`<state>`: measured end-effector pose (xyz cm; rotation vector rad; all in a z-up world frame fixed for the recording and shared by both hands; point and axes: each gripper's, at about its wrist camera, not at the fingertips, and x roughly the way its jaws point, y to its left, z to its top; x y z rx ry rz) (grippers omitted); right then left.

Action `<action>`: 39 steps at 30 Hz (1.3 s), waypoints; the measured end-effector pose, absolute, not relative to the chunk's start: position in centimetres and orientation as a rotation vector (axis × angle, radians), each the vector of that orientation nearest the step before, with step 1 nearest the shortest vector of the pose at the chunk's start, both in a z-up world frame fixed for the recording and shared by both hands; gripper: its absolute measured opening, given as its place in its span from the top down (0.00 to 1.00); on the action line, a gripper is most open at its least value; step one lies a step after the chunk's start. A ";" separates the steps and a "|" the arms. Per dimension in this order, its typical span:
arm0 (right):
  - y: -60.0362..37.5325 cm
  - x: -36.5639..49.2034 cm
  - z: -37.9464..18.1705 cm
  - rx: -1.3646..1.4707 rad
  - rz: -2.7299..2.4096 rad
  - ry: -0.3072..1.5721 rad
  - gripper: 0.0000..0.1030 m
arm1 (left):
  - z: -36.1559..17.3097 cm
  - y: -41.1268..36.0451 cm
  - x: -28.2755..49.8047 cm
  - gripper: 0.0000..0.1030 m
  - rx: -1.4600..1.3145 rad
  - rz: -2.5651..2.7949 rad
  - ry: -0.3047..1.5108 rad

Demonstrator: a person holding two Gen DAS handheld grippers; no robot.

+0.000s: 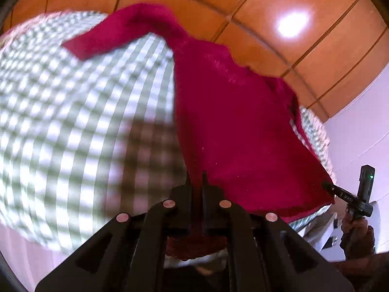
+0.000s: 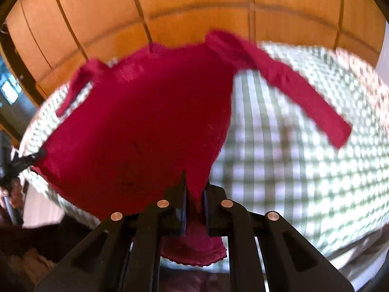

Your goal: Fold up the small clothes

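Red top point(image 1: 231, 121) clamped in both hand-held grippers.

Left wrist view: close behind left gripper point(image 1: 197, 177), angled down onto checked cloth point(image 1: 73, 112). Right wrist view: same, behind right gripper point(image 2: 195, 182). Both share red sweater point(image 1: 233, 126), wooden panels at 12 o'clock point(image 2: 170, 7)

Red garment point(image 2: 145, 126): hem corners hidden between each hand-held gripper's fingers. Checked cloth point(image 1: 73, 112): motion-blurred, partly covered by garment. Hand point(image 1: 357, 231): beyond the hem's far corner, cut off at frame edge.
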<state>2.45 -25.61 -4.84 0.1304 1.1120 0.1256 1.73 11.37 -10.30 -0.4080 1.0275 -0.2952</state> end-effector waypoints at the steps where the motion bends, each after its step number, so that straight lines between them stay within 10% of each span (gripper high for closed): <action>1: -25.8 2.0 -6.2 0.140 0.124 1.148 0.90 | -11.2 11.1 1.6 0.95 -0.401 -0.286 1.051; 5: -25.5 1.7 -8.5 0.146 0.103 1.208 0.89 | -13.1 12.3 2.0 0.73 -0.457 -0.228 1.082; 7: -26.1 2.1 -7.5 0.133 0.064 1.172 0.73 | -12.0 14.1 2.7 0.58 -0.469 -0.159 1.026; 9: -26.3 2.8 -5.7 0.100 0.026 1.110 0.54 | -11.0 16.5 3.5 0.57 -0.476 -0.073 0.970; 26: -8.6 10.6 -8.7 0.074 0.379 1.064 0.46 | -12.8 32.9 18.3 0.48 -0.793 0.213 0.888; 29: -7.7 11.3 -9.2 0.095 0.377 1.058 0.36 | -14.0 32.6 20.9 0.51 -0.830 0.208 0.909; 32: -7.5 11.6 -9.6 0.091 0.379 1.054 0.35 | -14.2 31.9 23.5 0.92 -0.774 0.206 0.930; 39: -7.8 11.5 -10.1 0.104 0.398 1.029 0.33 | -7.7 34.8 21.1 0.95 -0.666 0.268 0.869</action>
